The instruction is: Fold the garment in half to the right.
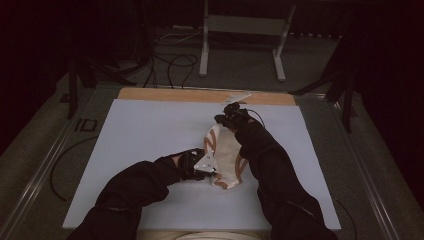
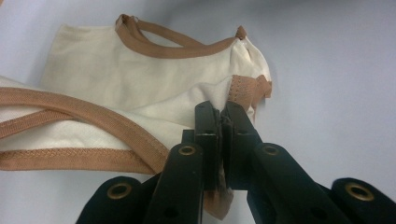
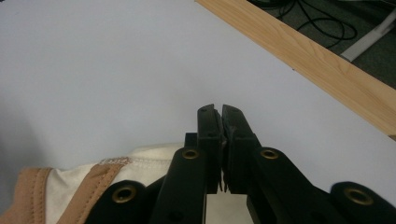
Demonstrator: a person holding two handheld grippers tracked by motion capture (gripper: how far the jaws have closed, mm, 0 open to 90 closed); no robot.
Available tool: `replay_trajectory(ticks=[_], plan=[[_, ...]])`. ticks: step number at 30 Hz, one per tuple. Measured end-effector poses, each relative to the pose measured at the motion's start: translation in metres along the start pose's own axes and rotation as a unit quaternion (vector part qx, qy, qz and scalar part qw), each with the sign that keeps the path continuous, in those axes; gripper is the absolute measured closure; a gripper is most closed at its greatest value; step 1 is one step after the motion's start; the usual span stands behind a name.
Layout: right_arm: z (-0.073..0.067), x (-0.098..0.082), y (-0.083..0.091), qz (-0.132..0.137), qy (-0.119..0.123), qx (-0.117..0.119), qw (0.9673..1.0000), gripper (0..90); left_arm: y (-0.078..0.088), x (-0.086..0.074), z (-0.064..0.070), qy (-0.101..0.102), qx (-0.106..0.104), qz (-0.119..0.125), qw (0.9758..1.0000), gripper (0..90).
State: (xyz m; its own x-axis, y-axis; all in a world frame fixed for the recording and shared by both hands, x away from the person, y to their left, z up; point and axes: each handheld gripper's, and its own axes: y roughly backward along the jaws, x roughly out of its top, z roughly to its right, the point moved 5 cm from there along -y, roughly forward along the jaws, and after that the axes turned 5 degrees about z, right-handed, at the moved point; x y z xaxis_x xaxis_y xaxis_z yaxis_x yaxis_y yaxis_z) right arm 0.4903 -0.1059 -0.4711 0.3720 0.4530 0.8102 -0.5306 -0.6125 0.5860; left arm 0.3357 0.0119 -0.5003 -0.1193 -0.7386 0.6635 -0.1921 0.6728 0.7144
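A cream garment (image 1: pixel 227 155) with tan elastic trim lies bunched on the white table top (image 1: pixel 145 135), right of the middle. My left gripper (image 1: pixel 212 171) is at its near end. In the left gripper view the left gripper (image 2: pixel 222 109) is shut on a trimmed corner of the garment (image 2: pixel 116 79), which spreads out beyond the jaws. My right gripper (image 1: pixel 223 120) is at the garment's far end, lifting it a little. In the right gripper view the right gripper (image 3: pixel 219 109) is shut, and the garment (image 3: pixel 70 184) runs back under the jaws.
A wooden strip (image 1: pixel 200 95) borders the table's far edge, and it also crosses the right gripper view as the wooden strip (image 3: pixel 317 60). Beyond it, cables (image 1: pixel 175 65) and a metal stand (image 1: pixel 245 30) sit on the dark floor. Both sleeved forearms come in from the bottom.
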Motion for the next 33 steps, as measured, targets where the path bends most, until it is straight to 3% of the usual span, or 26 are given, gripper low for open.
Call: replay_trajectory(ticks=[33], plan=[[0.029, -0.04, 0.023, 0.008, -0.046, -0.02, 0.9987, 87.5, -0.038, 0.013, 0.002, -0.002, -0.027, -0.006, 0.9996, 87.1]])
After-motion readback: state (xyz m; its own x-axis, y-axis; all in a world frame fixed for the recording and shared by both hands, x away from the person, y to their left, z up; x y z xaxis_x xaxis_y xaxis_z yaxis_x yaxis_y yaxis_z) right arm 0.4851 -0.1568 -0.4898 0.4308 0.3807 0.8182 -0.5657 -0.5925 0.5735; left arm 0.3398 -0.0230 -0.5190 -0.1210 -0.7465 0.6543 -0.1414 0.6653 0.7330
